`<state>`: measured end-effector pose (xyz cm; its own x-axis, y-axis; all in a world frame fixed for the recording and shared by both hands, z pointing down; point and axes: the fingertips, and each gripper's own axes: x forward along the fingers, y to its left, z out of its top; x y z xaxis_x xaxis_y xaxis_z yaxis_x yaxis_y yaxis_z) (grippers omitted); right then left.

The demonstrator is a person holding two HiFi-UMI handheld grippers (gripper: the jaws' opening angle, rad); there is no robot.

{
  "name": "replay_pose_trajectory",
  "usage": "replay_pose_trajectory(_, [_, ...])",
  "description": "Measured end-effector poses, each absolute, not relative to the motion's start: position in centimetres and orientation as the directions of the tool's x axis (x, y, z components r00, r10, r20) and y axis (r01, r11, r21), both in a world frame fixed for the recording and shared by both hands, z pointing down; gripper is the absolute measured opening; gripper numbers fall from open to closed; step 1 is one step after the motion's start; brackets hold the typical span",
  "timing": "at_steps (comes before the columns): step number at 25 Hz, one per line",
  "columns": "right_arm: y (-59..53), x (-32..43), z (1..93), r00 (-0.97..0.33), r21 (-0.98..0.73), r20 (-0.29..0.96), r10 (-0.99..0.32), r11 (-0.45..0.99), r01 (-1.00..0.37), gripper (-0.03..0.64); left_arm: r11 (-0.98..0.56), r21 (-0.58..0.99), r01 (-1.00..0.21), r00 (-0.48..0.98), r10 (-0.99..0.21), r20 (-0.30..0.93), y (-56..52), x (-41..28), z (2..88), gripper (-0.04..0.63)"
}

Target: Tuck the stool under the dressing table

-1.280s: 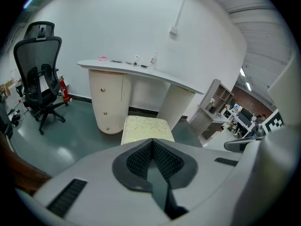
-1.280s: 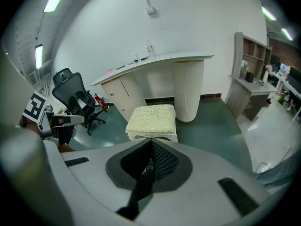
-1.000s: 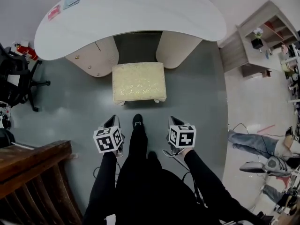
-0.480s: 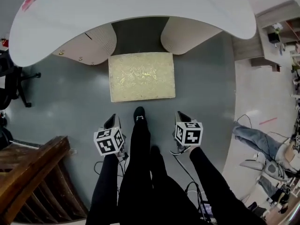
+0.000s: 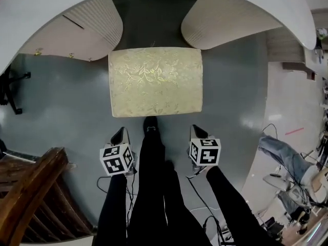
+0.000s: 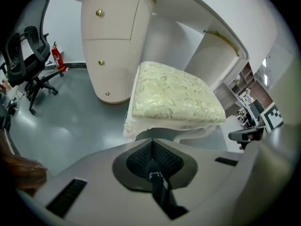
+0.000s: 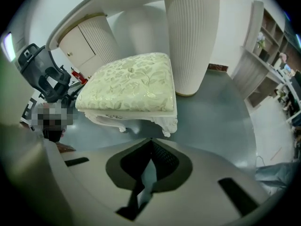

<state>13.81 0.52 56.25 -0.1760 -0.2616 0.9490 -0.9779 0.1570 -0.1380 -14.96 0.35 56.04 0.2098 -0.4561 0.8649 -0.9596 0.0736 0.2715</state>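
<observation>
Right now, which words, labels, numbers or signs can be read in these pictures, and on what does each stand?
No text can be read anywhere.
Cubes on the left gripper and right gripper: only black-and-white square patterns, no letters.
Label on the fire extinguisher: too small to read.
White mark on the shoe: too small to read.
Cushion of the stool: a leaf pattern, no text.
</observation>
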Motion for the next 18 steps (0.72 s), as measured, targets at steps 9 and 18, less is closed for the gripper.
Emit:
replay_pose_trajectory(9, [-0.1, 14.4, 61.9, -0.162, -0.129, 0.961, -0.225, 0.157, -0.979, 0.005, 0.057, 0.259, -0.964, 0.214, -0.413, 0.885, -0.7, -15.2, 62.1, 0.008])
replay_pose_trajectory(18, [-1.8, 15.1, 65.0, -0.108, -0.081, 0.973, -0.206, 0.133, -0.988, 0.005, 0.023, 0.242, -0.970, 0.219, -0.350, 0.911, -1.3, -15.8, 66.0, 0.008])
